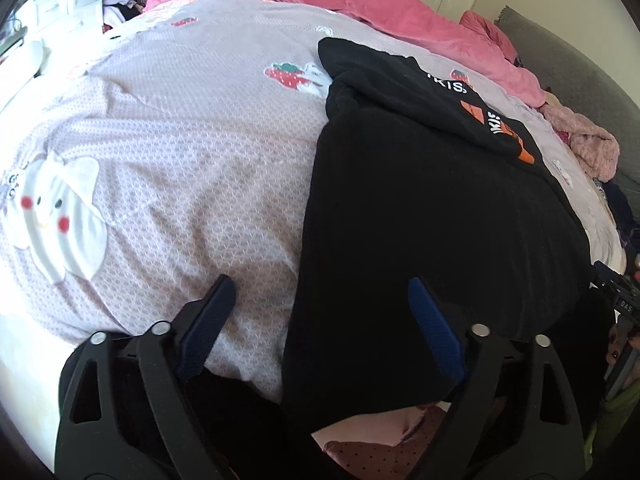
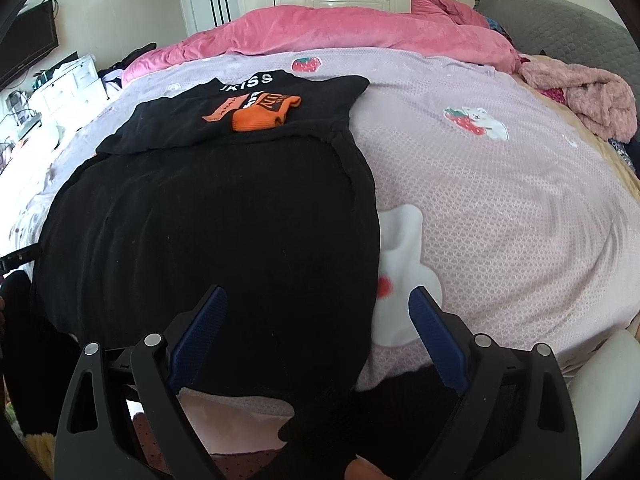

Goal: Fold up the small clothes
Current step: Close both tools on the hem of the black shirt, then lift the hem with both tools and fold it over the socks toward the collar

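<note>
Black garment (image 1: 420, 208) under both spread grippers (image 1: 320, 304)

The near hem of the black garment (image 1: 420, 216) drops over the bed's near edge, behind the gripper frames in both wrist views. Its white lettering (image 2: 247, 79) is partly folded under, so only some letters read. The white rabbit print (image 2: 404, 276) on the lilac bedspread (image 1: 192, 152) is half covered by the garment's right edge. Far left, clutter on the white drawers (image 2: 68, 84) is too small to identify.
</note>
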Tool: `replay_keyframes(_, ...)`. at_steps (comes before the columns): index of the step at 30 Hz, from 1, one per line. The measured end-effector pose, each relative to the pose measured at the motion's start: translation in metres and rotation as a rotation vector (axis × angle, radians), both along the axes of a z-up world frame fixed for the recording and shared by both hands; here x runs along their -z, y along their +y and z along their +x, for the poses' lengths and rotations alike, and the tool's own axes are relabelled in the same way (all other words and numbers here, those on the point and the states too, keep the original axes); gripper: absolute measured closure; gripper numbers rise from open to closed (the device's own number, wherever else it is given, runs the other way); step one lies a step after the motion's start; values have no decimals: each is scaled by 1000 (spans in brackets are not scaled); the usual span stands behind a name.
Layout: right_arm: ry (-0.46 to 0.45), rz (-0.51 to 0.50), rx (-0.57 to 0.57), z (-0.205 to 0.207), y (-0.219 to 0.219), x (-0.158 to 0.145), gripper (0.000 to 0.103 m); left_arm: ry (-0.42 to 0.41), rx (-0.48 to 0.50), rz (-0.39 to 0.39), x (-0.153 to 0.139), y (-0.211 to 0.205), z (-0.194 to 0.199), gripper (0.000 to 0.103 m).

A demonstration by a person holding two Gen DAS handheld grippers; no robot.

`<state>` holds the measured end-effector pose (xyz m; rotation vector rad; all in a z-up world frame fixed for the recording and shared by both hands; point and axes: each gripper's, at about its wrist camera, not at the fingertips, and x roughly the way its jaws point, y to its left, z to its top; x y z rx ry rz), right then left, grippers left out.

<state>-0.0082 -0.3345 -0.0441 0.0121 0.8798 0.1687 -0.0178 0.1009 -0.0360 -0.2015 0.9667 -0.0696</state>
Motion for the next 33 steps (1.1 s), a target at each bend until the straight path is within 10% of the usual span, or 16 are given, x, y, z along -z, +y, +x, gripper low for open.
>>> replay_keyframes(6, 14, 14, 5, -5, -6, 2, 13, -8, 12, -9, -1, -3, -5, 76)
replay_keyframes(15, 42, 37, 11, -7, -10, 8, 79, 9, 5, -22, 2, 1, -6, 82)
replay_keyframes(33, -43, 103, -8, -14, -19, -12, 96, -117, 42, -57, -34, 0, -13, 100)
